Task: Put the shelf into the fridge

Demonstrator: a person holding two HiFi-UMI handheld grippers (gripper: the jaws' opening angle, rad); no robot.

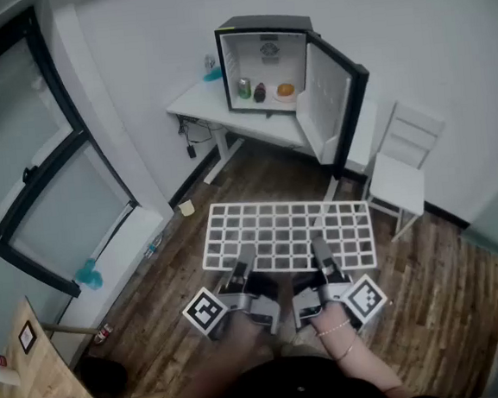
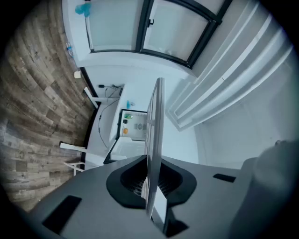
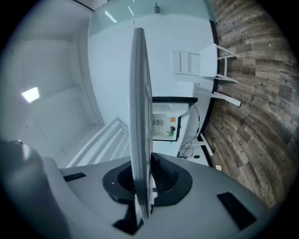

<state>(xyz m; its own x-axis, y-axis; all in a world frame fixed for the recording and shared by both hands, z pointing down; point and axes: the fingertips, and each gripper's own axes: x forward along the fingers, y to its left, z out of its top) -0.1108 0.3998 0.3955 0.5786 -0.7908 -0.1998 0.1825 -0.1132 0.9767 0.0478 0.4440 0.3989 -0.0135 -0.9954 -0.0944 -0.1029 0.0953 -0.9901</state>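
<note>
White shelf (image 1: 288, 232) in left gripper (image 1: 244, 260) and right gripper (image 1: 321, 253), open fridge (image 1: 262, 28), chair (image 1: 399, 179) beyond

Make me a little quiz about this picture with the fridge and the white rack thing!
1. True or false: the fridge is closed.
2. Which tongs grip the shelf? A: only the left tongs. B: both. C: only the right tongs.
3. Fill in: in the head view, a white ____ stands to the right of the table that the fridge sits on.

Key: 1 false, it stands open. 2 B. 3 chair.
</note>
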